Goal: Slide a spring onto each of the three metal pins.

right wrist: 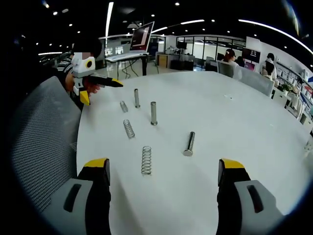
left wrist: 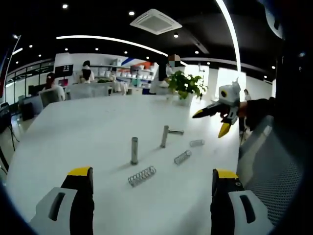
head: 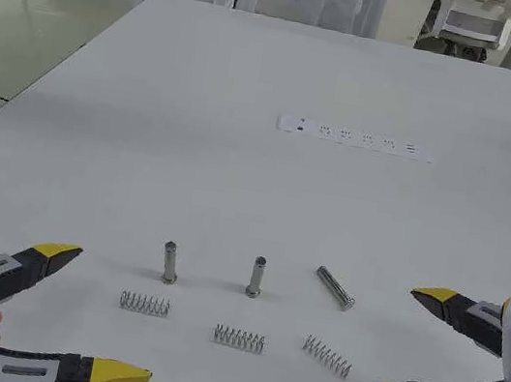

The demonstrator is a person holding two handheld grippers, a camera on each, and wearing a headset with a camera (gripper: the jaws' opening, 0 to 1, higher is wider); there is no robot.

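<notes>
While none of the three springs is on a pin yet, both tools sit idle. The left gripper (head: pixel 112 312) has its jaws spread wide with nothing between them, front-left of the middle pin (head: pixel 257 277). The right gripper (head: pixel 377 342) is likewise spread and empty, front-right of that pin. Middle pin stands upright on its wider foot on the white table (head: pixel 238 178). Left pin (head: pixel 169 262) is also upright, to the left of the middle pin and level with it. Right pin (head: pixel 334 288) lies on its side to the right of the middle pin, its head end pointing away from it. Springs lie flat in a row on the near side of the middle pin: middle spring (head: pixel 239 338) just in front, left spring (head: pixel 144 303) front-left, right spring (head: pixel 327 355) front-right. Power strip (head: pixel 355 137) lies well beyond the middle pin, clear of the work. Risks, as I judge them: the springs are thin and round, so a hard pinch could squash a coil or shoot it out sideways, and a glancing touch could set it rolling. The two upright pins rest on small feet, so a jaw brushing past, or a spring brought down off-axis, would likely tip one over. The lying pin needs holding or standing up first, and its round shaft may roll from a jaw. Broad jaw tips may also hide a pin's top as a spring comes down over it.
</notes>
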